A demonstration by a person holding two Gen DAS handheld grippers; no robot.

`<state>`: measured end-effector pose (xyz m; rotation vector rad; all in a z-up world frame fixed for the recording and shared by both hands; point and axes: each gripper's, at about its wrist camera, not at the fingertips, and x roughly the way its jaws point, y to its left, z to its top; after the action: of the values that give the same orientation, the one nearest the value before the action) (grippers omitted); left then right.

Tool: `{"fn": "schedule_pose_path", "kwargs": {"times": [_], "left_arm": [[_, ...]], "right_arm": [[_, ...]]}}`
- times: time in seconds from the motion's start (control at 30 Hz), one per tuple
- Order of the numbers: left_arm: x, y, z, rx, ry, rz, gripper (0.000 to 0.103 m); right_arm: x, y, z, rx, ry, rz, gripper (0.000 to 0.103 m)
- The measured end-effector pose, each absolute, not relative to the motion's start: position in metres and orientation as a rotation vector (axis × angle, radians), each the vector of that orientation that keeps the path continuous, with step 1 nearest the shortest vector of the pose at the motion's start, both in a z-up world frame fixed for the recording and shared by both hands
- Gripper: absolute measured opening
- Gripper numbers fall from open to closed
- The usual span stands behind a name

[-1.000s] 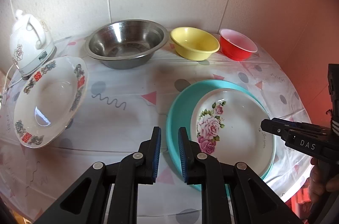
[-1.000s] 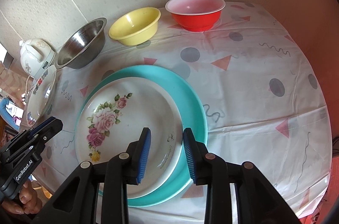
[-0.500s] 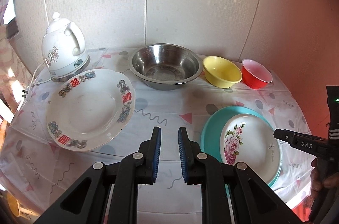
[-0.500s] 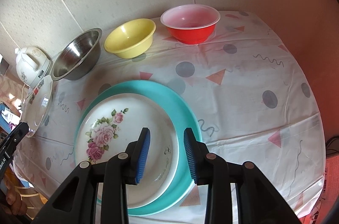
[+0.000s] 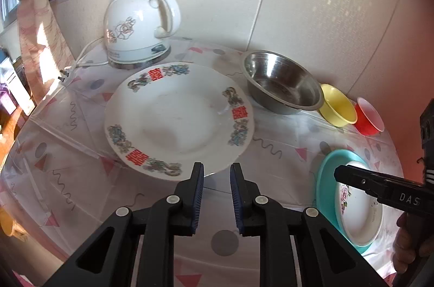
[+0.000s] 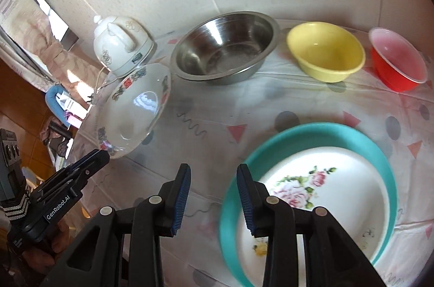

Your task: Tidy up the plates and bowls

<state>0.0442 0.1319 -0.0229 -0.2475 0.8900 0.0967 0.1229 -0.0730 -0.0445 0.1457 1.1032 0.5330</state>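
Note:
A white plate with red characters (image 5: 179, 121) lies on the tablecloth just beyond my left gripper (image 5: 217, 167), whose jaws are opening with nothing between them. To the right a rose-patterned plate (image 6: 325, 178) rests inside a teal plate (image 6: 312, 129). My right gripper (image 6: 214, 170) hovers over the cloth at the teal plate's left rim, its jaws opening and empty. Along the wall stand a steel bowl (image 6: 225, 51), a yellow bowl (image 6: 325, 51) and a red bowl (image 6: 397, 61), each on its own. The red-character plate (image 6: 135, 108) also shows in the right wrist view.
A white electric kettle (image 5: 138, 24) with its cord and plug (image 5: 65, 78) stands behind the red-character plate by the wall. The table's left edge (image 5: 16, 151) drops to a cluttered floor. A hand (image 5: 409, 241) holds the right gripper at the lower right.
Both grippers have swung left across the table. The left now faces the red-character plate instead of the teal one. The right has left the rose plate, and both gaps look slightly wider.

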Motion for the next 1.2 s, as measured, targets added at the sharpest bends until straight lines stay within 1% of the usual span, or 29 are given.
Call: {"fn": "schedule_pose_path", "kwargs": {"times": [0.13, 0.3, 0.5, 0.9, 0.97, 1.17, 1.2], "left_arm": [[0.045, 0.181, -0.025, -0.318, 0.878, 0.187, 0.031], [0.054, 0.239, -0.035, -0.376, 0.891, 0.277, 0.033], [0.073, 0.277, -0.049, -0.417, 0.922, 0.294, 0.034], [0.123, 0.277, -0.068, -0.4, 0.955, 0.183, 0.034], [0.129, 0.273, -0.07, -0.381, 0.961, 0.174, 0.029], [0.133, 0.267, -0.073, -0.341, 0.978, 0.165, 0.028], [0.13, 0.266, -0.073, -0.342, 0.98, 0.164, 0.028]], "right_arm": [[0.14, -0.028, -0.05, 0.114, 1.116, 0.592, 0.038], [0.169, 0.004, -0.063, 0.115, 1.145, 0.585, 0.038], [0.199, 0.023, -0.077, 0.129, 1.165, 0.554, 0.038], [0.224, 0.039, -0.089, 0.165, 1.176, 0.579, 0.039], [0.227, 0.04, -0.093, 0.172, 1.18, 0.581, 0.038], [0.225, 0.045, -0.098, 0.124, 1.171, 0.589, 0.036], [0.224, 0.044, -0.098, 0.118, 1.177, 0.586, 0.033]]}}
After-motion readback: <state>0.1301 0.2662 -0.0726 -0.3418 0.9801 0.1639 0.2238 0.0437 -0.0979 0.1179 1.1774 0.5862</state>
